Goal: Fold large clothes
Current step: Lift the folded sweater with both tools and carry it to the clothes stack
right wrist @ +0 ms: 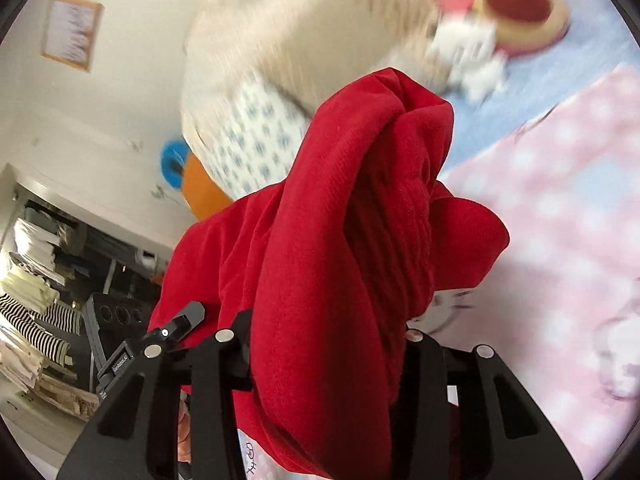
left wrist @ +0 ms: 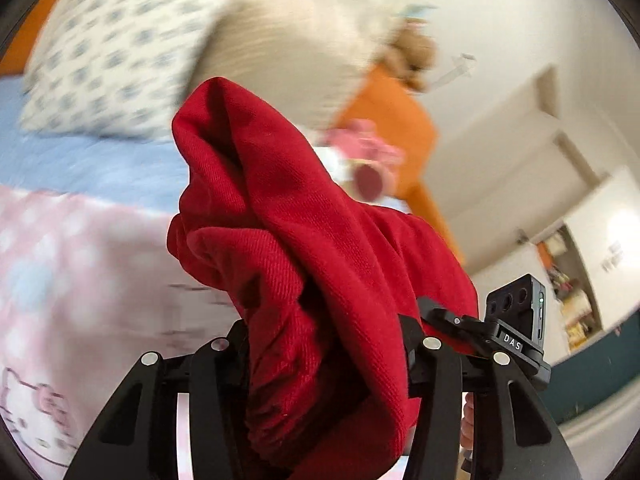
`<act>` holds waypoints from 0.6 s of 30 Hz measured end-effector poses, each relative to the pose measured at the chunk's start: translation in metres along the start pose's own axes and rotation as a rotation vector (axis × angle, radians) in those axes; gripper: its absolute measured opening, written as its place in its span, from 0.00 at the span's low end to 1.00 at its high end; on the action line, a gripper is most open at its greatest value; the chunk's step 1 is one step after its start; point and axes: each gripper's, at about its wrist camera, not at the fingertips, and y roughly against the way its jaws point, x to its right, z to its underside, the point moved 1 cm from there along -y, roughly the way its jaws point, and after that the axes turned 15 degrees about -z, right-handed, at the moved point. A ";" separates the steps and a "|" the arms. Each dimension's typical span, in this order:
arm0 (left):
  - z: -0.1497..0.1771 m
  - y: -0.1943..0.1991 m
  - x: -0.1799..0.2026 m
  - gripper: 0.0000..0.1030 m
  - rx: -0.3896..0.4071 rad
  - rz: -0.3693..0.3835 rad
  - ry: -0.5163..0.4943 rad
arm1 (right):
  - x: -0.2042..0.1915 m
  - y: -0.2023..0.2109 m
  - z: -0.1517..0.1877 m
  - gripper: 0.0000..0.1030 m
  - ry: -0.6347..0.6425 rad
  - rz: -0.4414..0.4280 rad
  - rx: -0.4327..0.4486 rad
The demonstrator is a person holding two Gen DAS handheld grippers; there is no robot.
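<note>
We see the red garment [left wrist: 304, 264] bunched between both grippers, lifted above the bed. Our left gripper [left wrist: 328, 360] pinches a thick gathered wad of it, the cloth spilling over the fingers and hiding the tips. Our right gripper [right wrist: 320, 344] likewise clamps a twisted fold of the red garment [right wrist: 344, 240]. Below lies a pink spotted blanket [right wrist: 560, 200] with a cartoon cat print, over a light blue sheet [left wrist: 100, 160]. Behind sits a patterned pillow [left wrist: 116, 56], blurred, with a pink plush toy [left wrist: 368, 152] near it.

red garment [left wrist: 312, 264] hides both gripper fingertips; bedding [left wrist: 80, 240] motion-blurred
</note>
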 end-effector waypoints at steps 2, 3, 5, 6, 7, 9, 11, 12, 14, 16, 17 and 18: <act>0.011 0.006 0.060 0.51 0.005 0.073 -0.047 | -0.014 0.060 -0.003 0.40 0.031 0.023 0.053; 0.017 0.006 0.081 0.51 0.002 0.102 -0.064 | -0.023 0.105 -0.002 0.40 0.054 0.047 0.091; 0.035 0.003 0.134 0.51 -0.006 0.171 -0.112 | -0.029 0.169 0.004 0.40 0.078 0.086 0.142; 0.052 -0.001 0.172 0.51 -0.013 0.220 -0.156 | -0.030 0.213 0.011 0.40 0.089 0.114 0.184; 0.065 -0.002 0.191 0.51 -0.017 0.246 -0.179 | -0.029 0.240 0.017 0.40 0.096 0.132 0.209; 0.095 -0.017 0.242 0.51 -0.047 0.315 -0.229 | -0.021 0.311 0.038 0.40 0.103 0.181 0.276; 0.126 -0.037 0.284 0.51 -0.086 0.362 -0.270 | -0.009 0.358 0.055 0.40 0.098 0.219 0.321; 0.137 -0.046 0.299 0.51 -0.099 0.377 -0.283 | 0.002 0.386 0.066 0.40 0.085 0.243 0.350; 0.162 -0.072 0.330 0.51 -0.131 0.396 -0.297 | 0.022 0.418 0.079 0.40 0.070 0.275 0.379; 0.182 -0.090 0.347 0.51 -0.143 0.406 -0.306 | 0.043 0.441 0.090 0.40 0.054 0.287 0.392; 0.189 -0.096 0.352 0.51 -0.141 0.410 -0.316 | 0.053 0.449 0.095 0.40 0.051 0.286 0.396; 0.200 -0.104 0.356 0.51 -0.135 0.408 -0.334 | 0.065 0.453 0.097 0.40 0.048 0.279 0.398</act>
